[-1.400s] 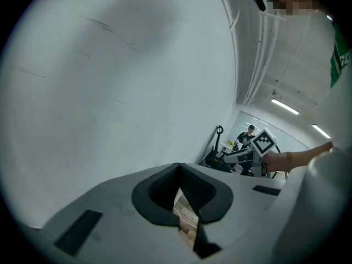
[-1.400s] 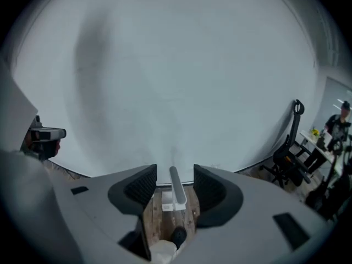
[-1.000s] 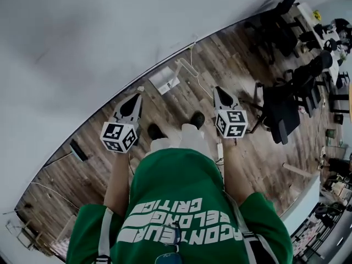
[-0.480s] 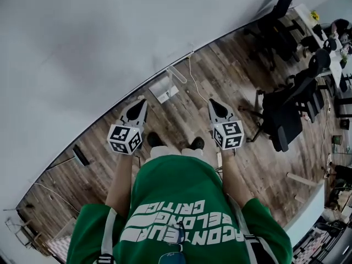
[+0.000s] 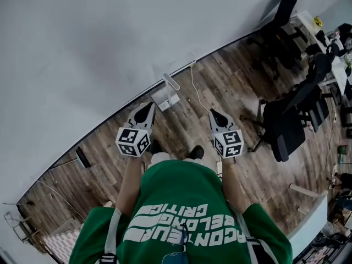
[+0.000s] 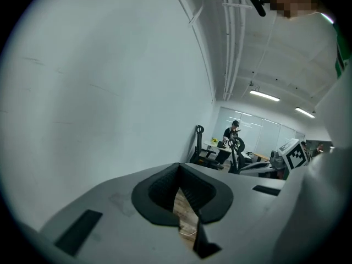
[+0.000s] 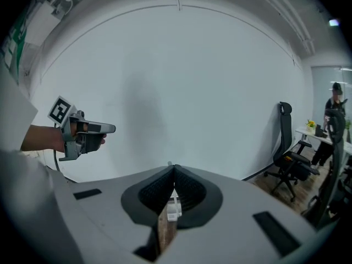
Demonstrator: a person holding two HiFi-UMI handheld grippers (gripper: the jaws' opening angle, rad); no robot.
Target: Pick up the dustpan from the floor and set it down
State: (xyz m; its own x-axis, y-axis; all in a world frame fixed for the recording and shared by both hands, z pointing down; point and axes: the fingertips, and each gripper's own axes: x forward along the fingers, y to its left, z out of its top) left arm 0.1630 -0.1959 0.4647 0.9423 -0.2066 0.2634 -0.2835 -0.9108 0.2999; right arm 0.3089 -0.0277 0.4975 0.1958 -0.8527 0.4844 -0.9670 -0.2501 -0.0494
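The dustpan [image 5: 165,96], pale grey with a long handle, lies on the wooden floor close to the white wall. My left gripper [image 5: 148,108] is held in the air just short of it, jaws shut and empty. My right gripper [image 5: 213,113] hovers further right, also shut with nothing in it. In the right gripper view, part of the dustpan [image 7: 174,208] shows through the slit below the closed tips [image 7: 174,168]. That view also has the left gripper [image 7: 110,128] off to the left. In the left gripper view, the closed tips [image 6: 177,166] point along the wall.
The white wall [image 5: 82,48] runs just behind the dustpan. A thin cable [image 5: 201,95] trails over the floor to its right. Black office chairs [image 5: 286,120] and desks crowd the right side. A small dark object [image 5: 82,157] lies by the wall at left. My shoes [image 5: 197,152] stand between the grippers.
I have stepped toward the wall. Both grippers have moved forward toward the dustpan, the left tip now close to it. Both stay shut.
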